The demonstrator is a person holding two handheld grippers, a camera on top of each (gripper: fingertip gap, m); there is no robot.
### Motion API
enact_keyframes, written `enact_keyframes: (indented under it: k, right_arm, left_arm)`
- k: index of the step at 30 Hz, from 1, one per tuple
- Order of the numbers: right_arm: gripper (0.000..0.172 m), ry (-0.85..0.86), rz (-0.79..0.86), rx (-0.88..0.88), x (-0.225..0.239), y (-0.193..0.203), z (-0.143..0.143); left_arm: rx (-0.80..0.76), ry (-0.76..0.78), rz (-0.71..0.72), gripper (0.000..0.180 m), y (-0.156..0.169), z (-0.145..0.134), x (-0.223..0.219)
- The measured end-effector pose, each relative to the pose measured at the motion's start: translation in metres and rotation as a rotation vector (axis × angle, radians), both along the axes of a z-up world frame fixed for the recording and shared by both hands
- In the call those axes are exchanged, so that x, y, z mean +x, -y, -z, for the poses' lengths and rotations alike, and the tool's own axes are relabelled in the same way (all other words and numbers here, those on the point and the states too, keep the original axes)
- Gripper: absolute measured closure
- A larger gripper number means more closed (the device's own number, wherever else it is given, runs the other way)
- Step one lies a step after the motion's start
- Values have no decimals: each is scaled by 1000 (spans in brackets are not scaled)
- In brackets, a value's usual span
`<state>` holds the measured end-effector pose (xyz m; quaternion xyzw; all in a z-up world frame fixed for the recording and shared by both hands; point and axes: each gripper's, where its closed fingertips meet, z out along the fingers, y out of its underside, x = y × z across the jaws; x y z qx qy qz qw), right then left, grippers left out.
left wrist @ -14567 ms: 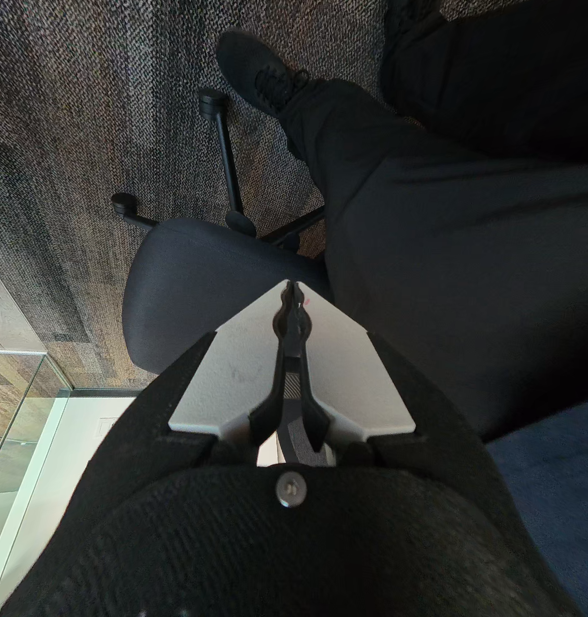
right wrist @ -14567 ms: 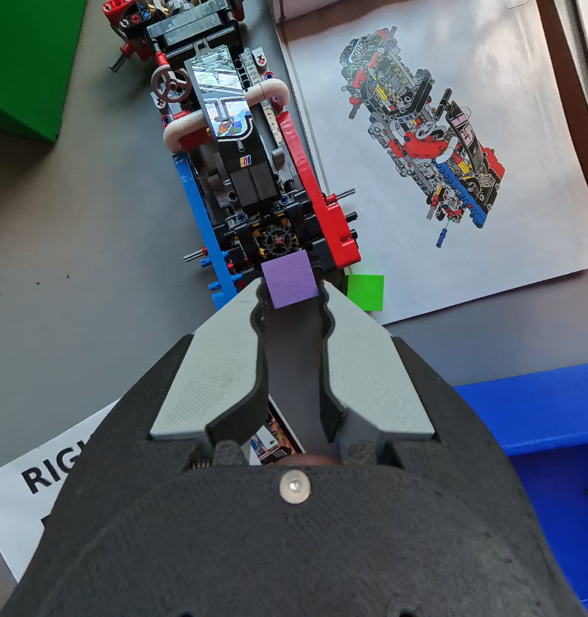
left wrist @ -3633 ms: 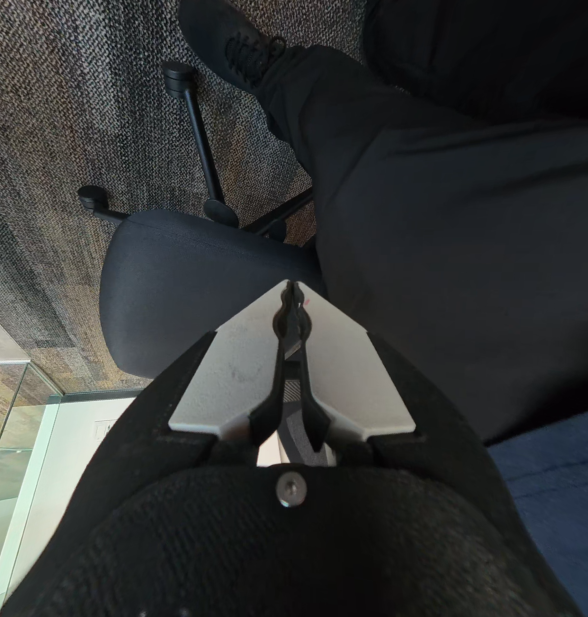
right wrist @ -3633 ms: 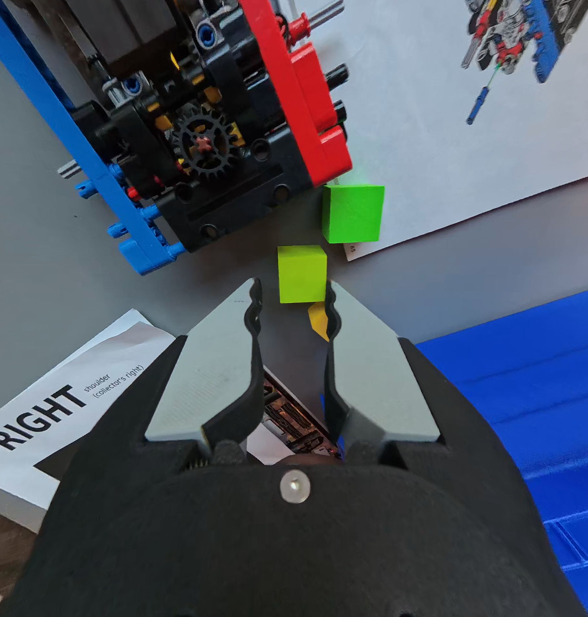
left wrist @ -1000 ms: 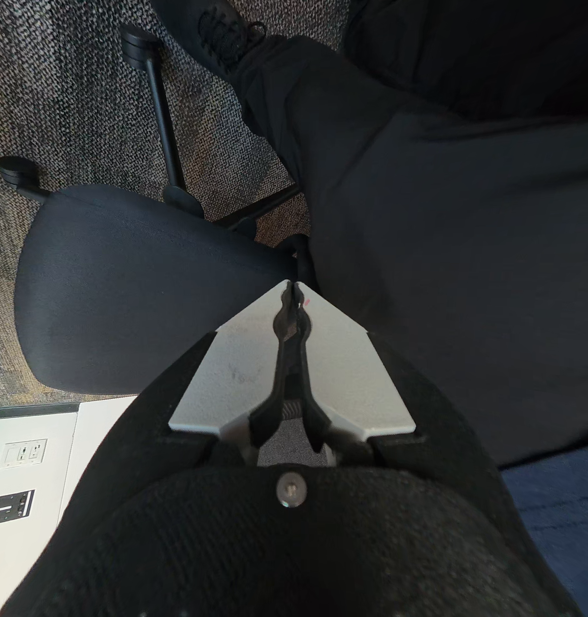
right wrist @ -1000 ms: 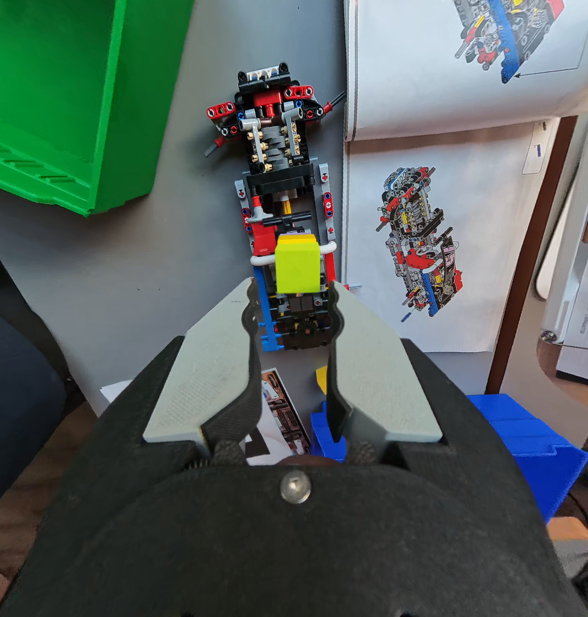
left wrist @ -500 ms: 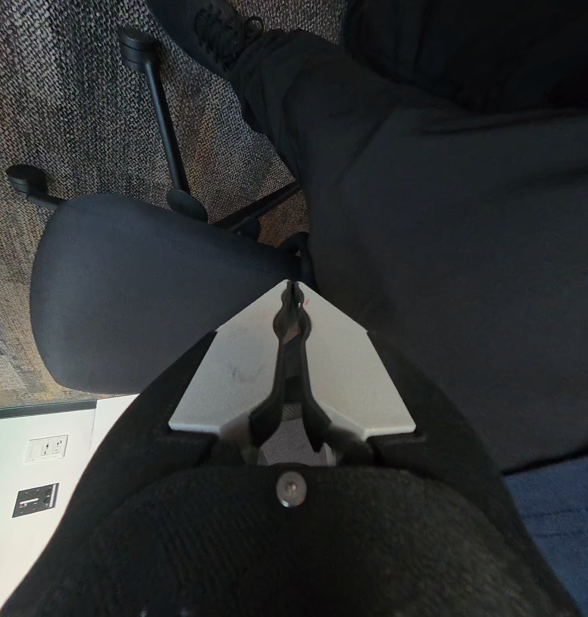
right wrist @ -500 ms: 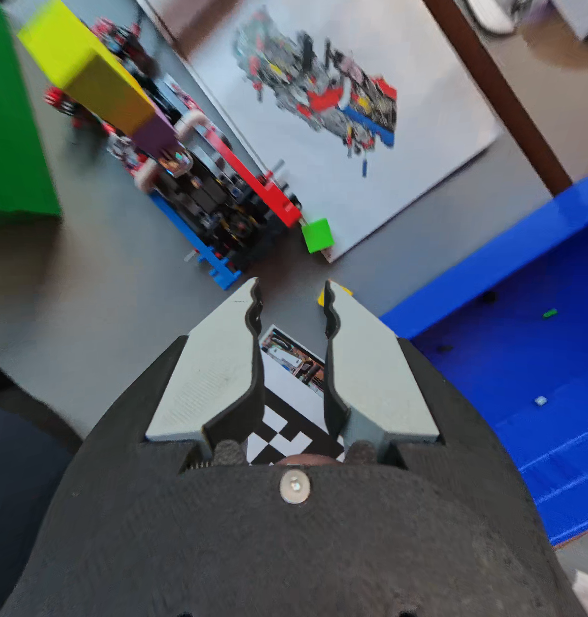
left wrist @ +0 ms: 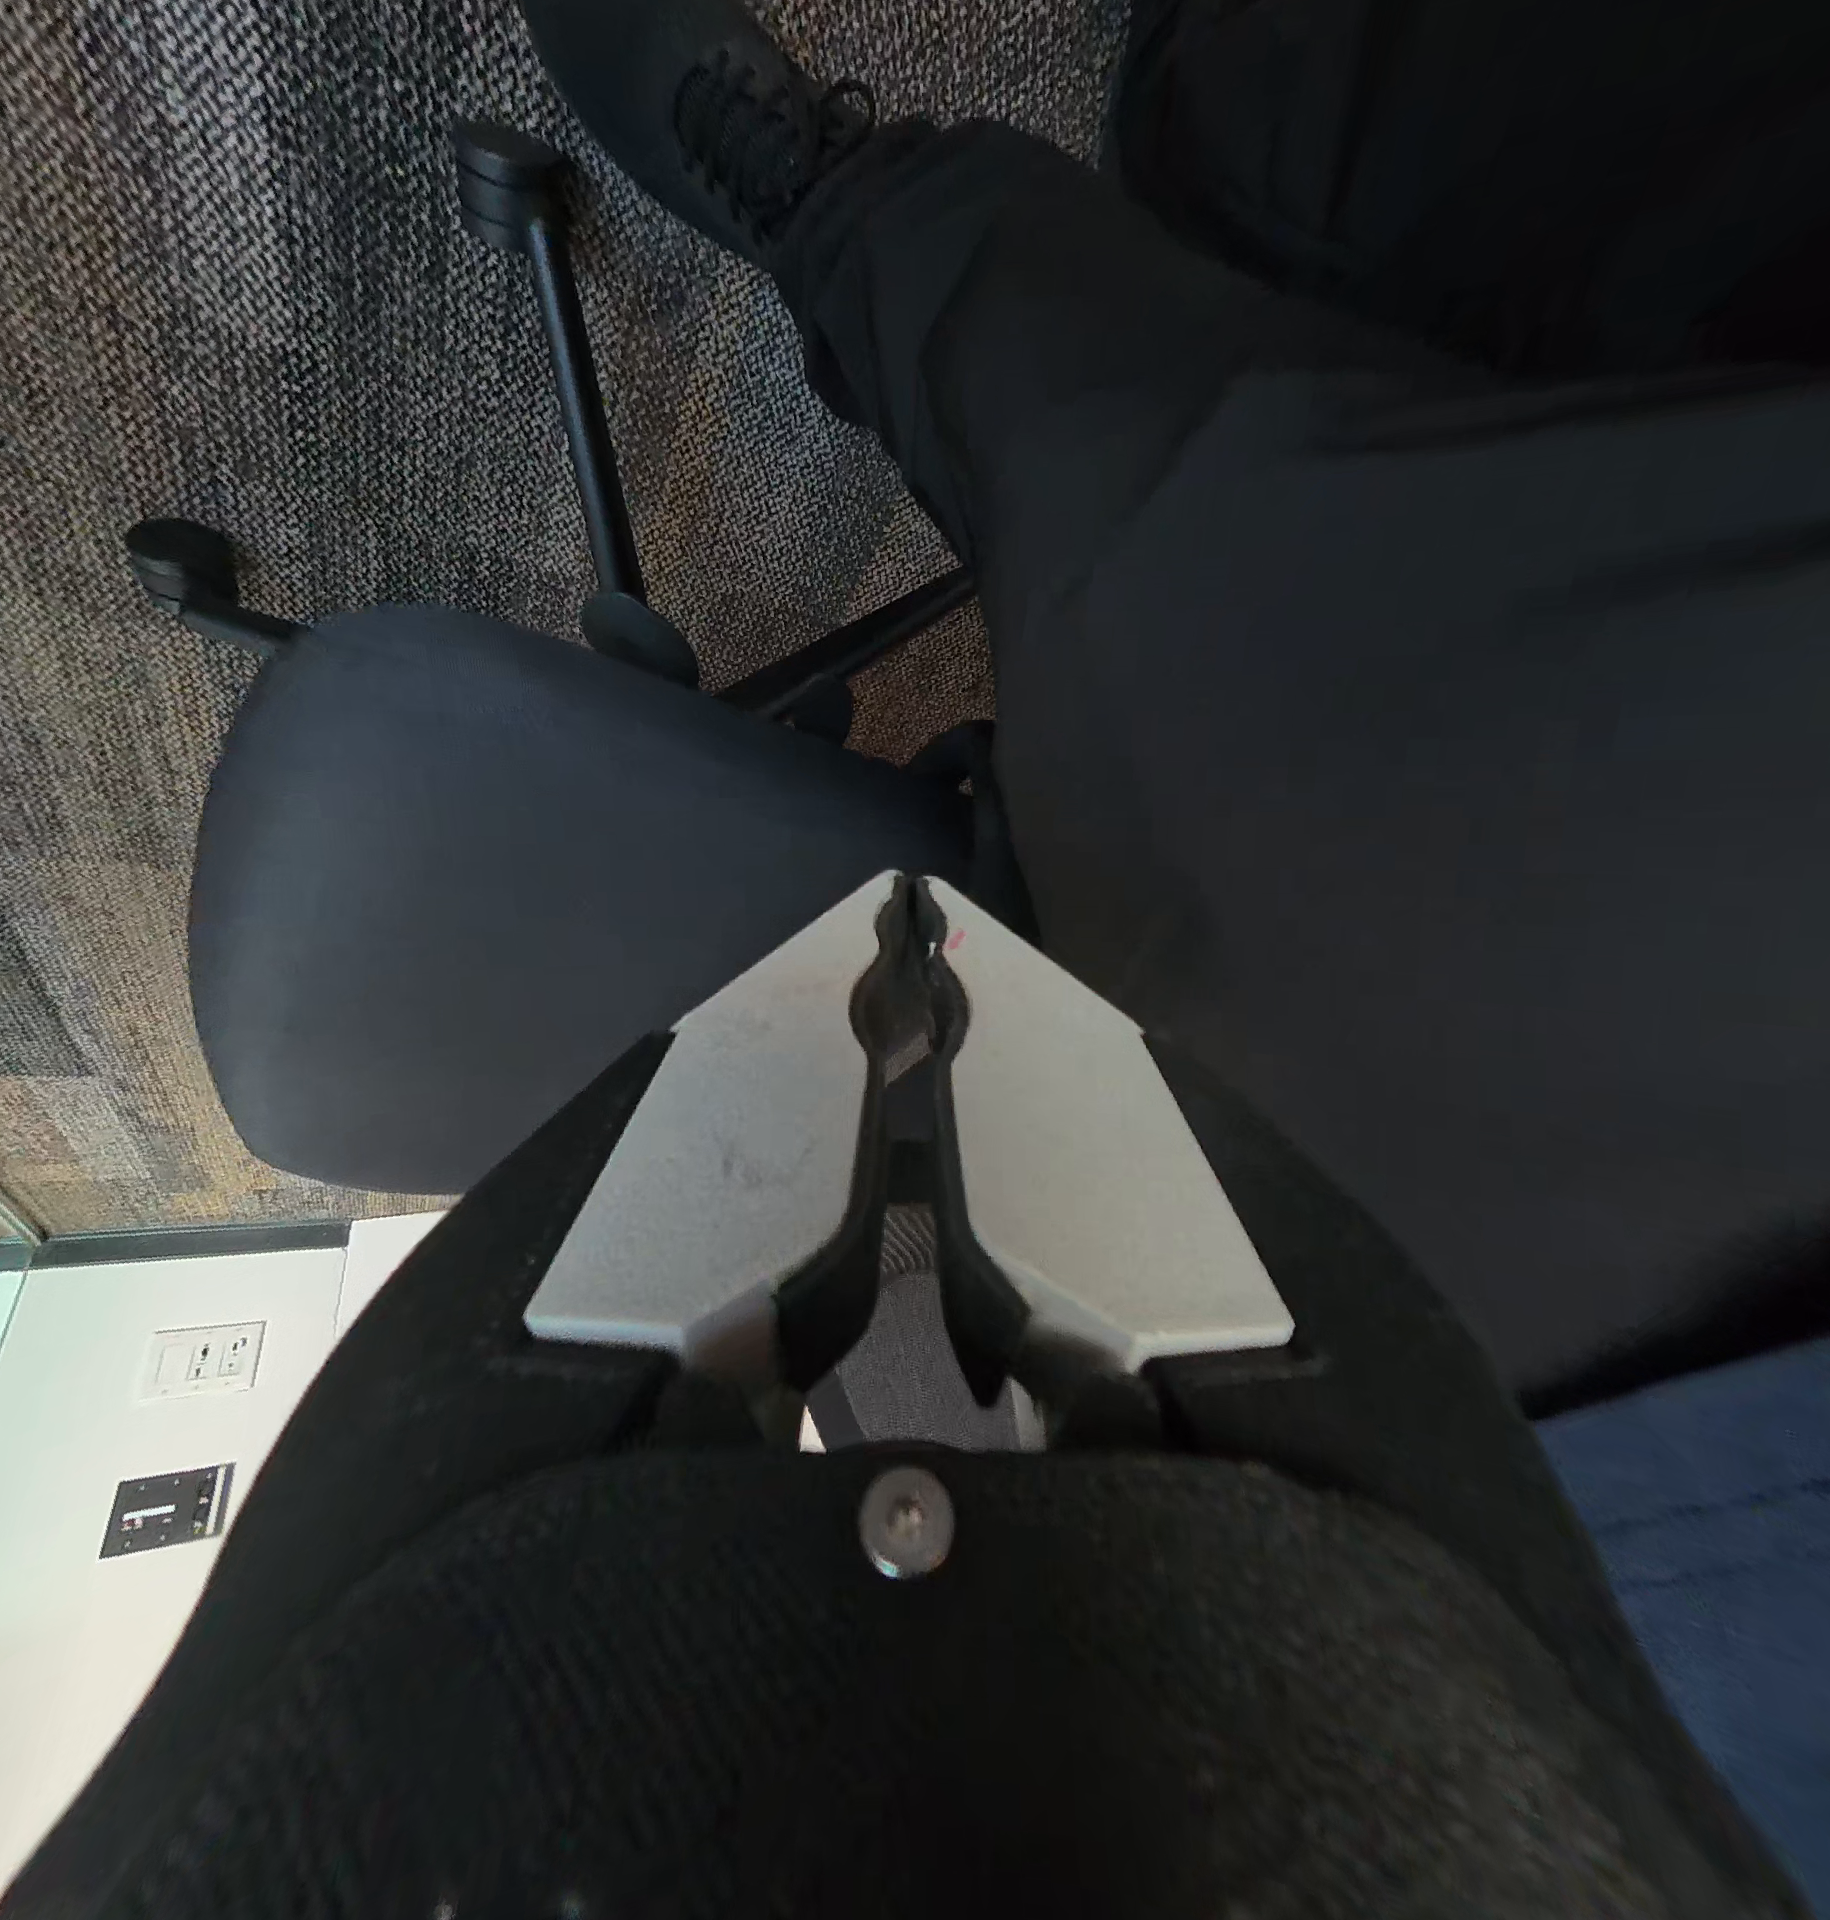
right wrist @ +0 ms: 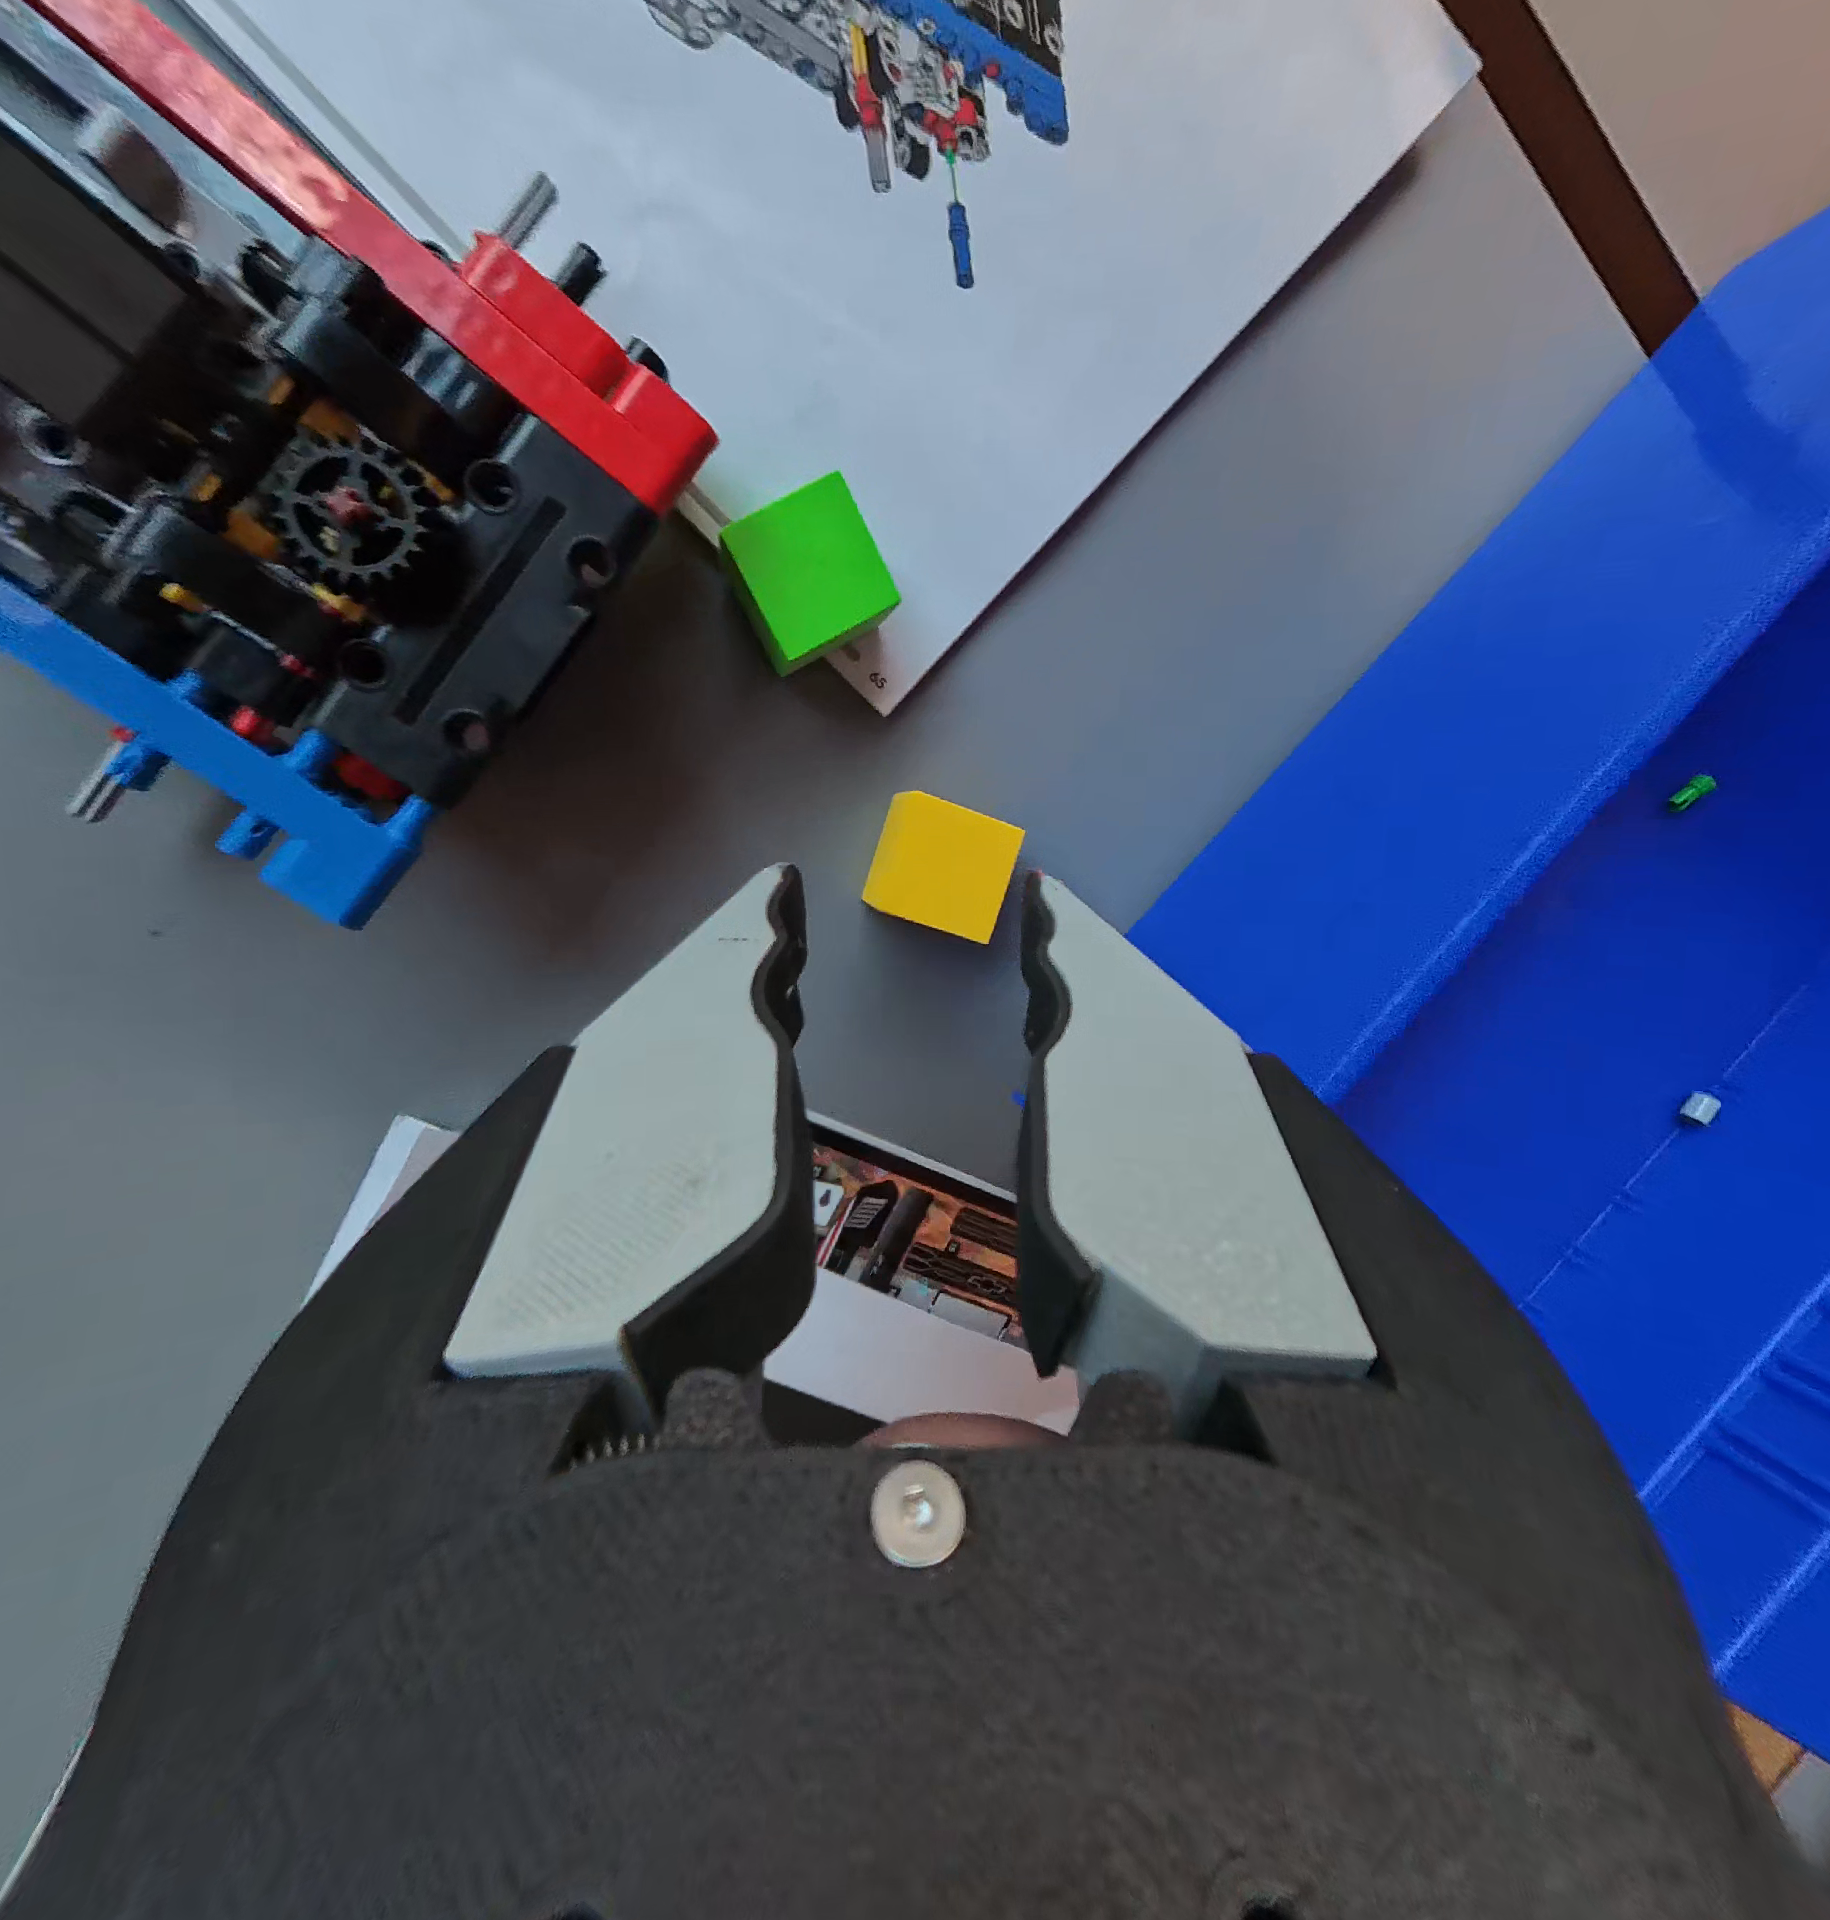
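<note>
The right gripper is held with its fingers apart and nothing between them — a yellow cube lies on the grey tabletop just ahead of the tips, untouched. A green cube is seen farther off on a printed sheet, beside a brick-built model; a blue bin stands to the right. The left gripper is pressed fully closed on nothing, above a dark chair seat and carpet.
</note>
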<state>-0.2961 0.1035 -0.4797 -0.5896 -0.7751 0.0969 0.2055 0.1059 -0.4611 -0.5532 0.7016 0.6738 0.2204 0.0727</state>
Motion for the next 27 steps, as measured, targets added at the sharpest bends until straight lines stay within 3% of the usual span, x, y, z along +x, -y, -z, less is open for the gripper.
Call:
enact_keyframes:
  k: [4, 14, 27]
  right_arm:
    - [132, 27, 32, -2, 3, -1, 16]
    - [134, -71, 116, -27, -5, -3, 17]
    - [142, -34, 64, -149, 14, 2, 12]
  left_arm:
    - [-6, 16, 1, 180, -1, -2, 8]
    - [-12, 6, 15, 180, -3, -6, 1]
    - [-3, 25, 21, 180, 0, -6, 6]
